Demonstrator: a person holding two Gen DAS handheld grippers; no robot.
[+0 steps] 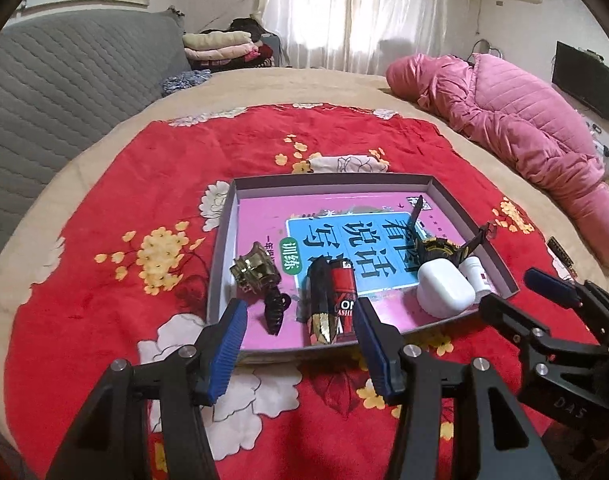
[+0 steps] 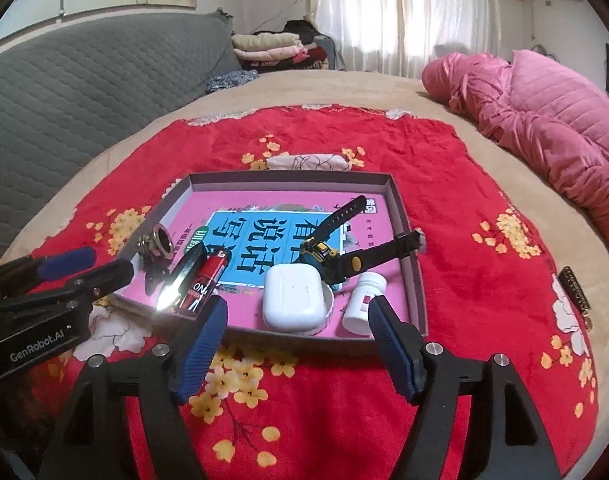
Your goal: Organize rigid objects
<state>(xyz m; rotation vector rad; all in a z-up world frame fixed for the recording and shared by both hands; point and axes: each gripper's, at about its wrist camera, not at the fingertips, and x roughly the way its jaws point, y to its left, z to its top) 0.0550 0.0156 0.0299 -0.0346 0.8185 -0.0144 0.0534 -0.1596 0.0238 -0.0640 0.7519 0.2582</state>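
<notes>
A shallow grey tray (image 1: 332,178) (image 2: 288,176) lined with a pink and blue book lies on a red flowered blanket. Inside it are a brass metal fitting (image 1: 254,272) (image 2: 158,244), a black hair claw (image 1: 275,312), a red and black tube (image 1: 342,292) (image 2: 208,280), a white earbud case (image 1: 444,288) (image 2: 294,298), a black and yellow watch (image 1: 440,248) (image 2: 324,256) and a small white bottle (image 1: 478,274) (image 2: 362,300). My left gripper (image 1: 300,312) (image 2: 110,262) hovers open at the tray's near left edge, holding nothing. My right gripper (image 2: 298,308) (image 1: 520,292) is open at the near right edge, also with nothing in it.
The blanket covers a beige bed. A pink quilted jacket (image 1: 524,120) (image 2: 544,120) lies along the right side. A grey padded backrest (image 1: 64,80) stands on the left, folded clothes (image 1: 224,46) at the back. A small dark strap (image 2: 576,292) lies right of the tray.
</notes>
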